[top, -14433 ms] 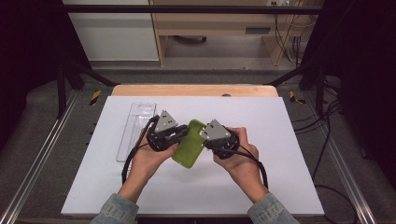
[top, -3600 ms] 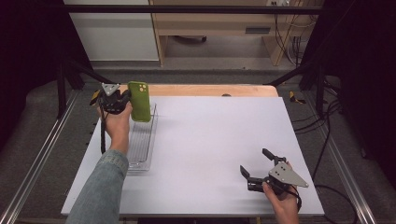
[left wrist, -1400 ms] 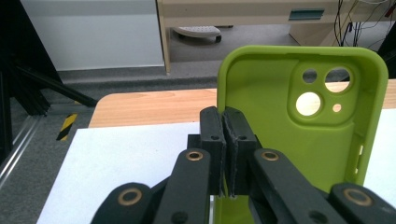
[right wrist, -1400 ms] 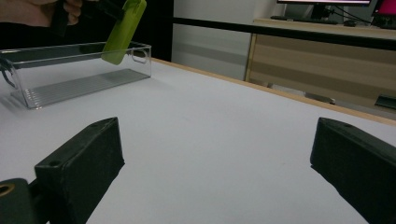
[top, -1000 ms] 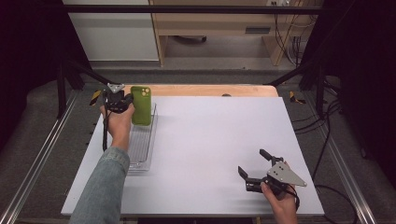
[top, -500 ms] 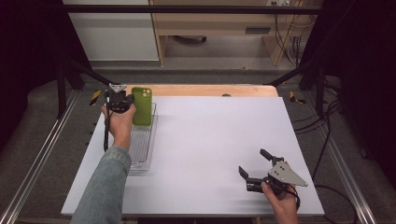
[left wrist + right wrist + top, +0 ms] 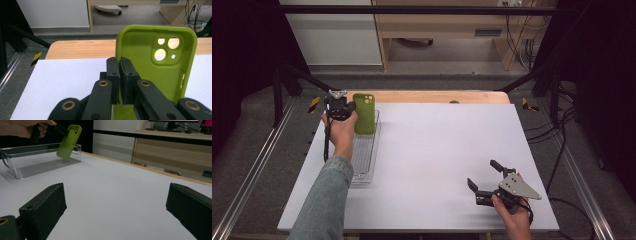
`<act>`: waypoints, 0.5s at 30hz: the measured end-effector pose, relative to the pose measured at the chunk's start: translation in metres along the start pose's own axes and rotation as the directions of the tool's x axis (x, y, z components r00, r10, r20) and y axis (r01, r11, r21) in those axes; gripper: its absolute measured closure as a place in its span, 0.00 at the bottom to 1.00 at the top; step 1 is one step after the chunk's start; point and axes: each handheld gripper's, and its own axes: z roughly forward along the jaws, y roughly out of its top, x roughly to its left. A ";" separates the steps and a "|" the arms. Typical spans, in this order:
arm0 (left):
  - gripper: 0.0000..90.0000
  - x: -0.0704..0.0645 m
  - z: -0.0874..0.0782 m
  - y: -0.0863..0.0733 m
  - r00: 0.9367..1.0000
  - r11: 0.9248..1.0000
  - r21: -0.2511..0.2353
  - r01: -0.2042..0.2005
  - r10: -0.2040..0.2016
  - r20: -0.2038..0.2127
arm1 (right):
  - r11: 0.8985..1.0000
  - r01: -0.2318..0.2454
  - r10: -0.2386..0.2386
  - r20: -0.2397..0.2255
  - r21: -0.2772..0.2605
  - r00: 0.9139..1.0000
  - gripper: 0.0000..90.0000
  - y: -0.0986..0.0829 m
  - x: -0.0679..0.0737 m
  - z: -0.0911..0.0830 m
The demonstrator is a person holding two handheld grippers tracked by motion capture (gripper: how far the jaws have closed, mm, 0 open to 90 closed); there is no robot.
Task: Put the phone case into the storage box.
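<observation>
A lime-green phone case (image 7: 364, 114) stands nearly upright at the far end of a clear plastic tray (image 7: 362, 167) on the left side of the white table. My left gripper (image 7: 352, 114) is shut on the case's left edge. In the left gripper view the jaws (image 7: 120, 63) pinch the rim of the case (image 7: 155, 67), whose hollow inside and camera cut-outs face me. The right gripper view shows the case (image 7: 68, 142) tilted, its lower end inside the tray (image 7: 37, 167). My right gripper (image 7: 483, 174) rests open near the table's front right, with nothing between its jaws (image 7: 115, 195).
The white table top (image 7: 442, 145) spreads between the two grippers. A wooden strip (image 7: 437, 96) runs along its far edge. Metal rails (image 7: 257, 165) flank the table on both sides, and cables hang at the right.
Early on both grippers held the case at the table's centre. Since then the left gripper carried it to the tray's far end and lowered it slightly; the right gripper withdrew to the front right, open.
</observation>
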 end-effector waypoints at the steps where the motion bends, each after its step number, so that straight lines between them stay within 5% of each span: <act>1: 0.96 0.000 0.000 0.000 1.000 1.000 0.000 0.000 0.000 0.000 | 1.000 0.000 0.000 -0.001 0.001 1.000 0.03 0.000 0.000 0.000; 6: 0.95 -0.003 0.000 0.001 1.000 1.000 -0.015 -0.004 0.004 0.005 | 1.000 0.002 -0.002 -0.003 0.002 1.000 0.03 0.000 0.000 0.000; 11: 0.69 -0.006 -0.007 0.005 1.000 0.997 -0.072 -0.015 0.017 0.018 | 1.000 0.002 -0.002 -0.005 0.003 1.000 0.03 0.000 0.001 0.001; 13: 0.61 -0.009 -0.014 0.006 0.998 0.994 -0.082 -0.066 0.068 0.015 | 1.000 0.007 -0.007 -0.007 0.003 1.000 0.03 0.000 0.002 0.001; 15: 0.57 -0.009 -0.016 0.005 0.997 0.994 -0.081 -0.069 0.071 0.024 | 1.000 0.009 -0.009 -0.008 0.004 1.000 0.03 0.000 0.002 0.001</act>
